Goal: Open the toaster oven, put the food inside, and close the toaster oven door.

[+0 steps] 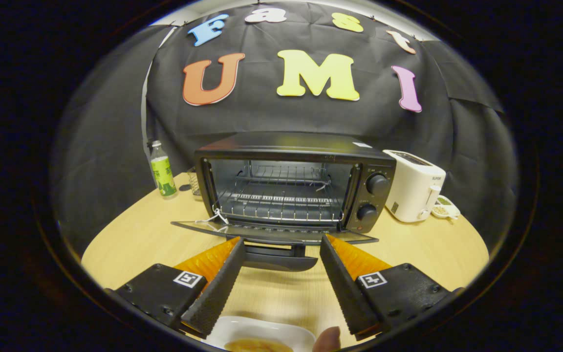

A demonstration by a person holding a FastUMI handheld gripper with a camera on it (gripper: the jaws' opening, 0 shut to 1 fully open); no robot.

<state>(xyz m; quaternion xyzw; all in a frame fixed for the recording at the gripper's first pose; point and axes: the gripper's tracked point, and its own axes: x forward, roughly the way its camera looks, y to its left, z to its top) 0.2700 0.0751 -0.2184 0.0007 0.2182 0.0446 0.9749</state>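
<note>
I see the oven (pixel 291 183) on the table (pixel 140 239), door (pixel 274 233) down just beyond my spread fingers (pixel 218 283); bottle (pixel 162 169) left, toaster (pixel 413 186) right, plate (pixel 262 332) nearest.

black toaster oven (pixel 291 186) | white toaster (pixel 413 190) | white plate (pixel 262 332), food (pixel 257 346) perhaps amber

I see black toaster oven (pixel 291 188) on the table, door (pixel 274 232) folded down flat, wire rack bare inside. Food on white plate (pixel 262 332) sits between the spread fingers, nearer than the oven.

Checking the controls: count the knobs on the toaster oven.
2. An upper knob and a lower knob, stacked on the toaster oven panel, right of its open door. Gripper open.
</note>
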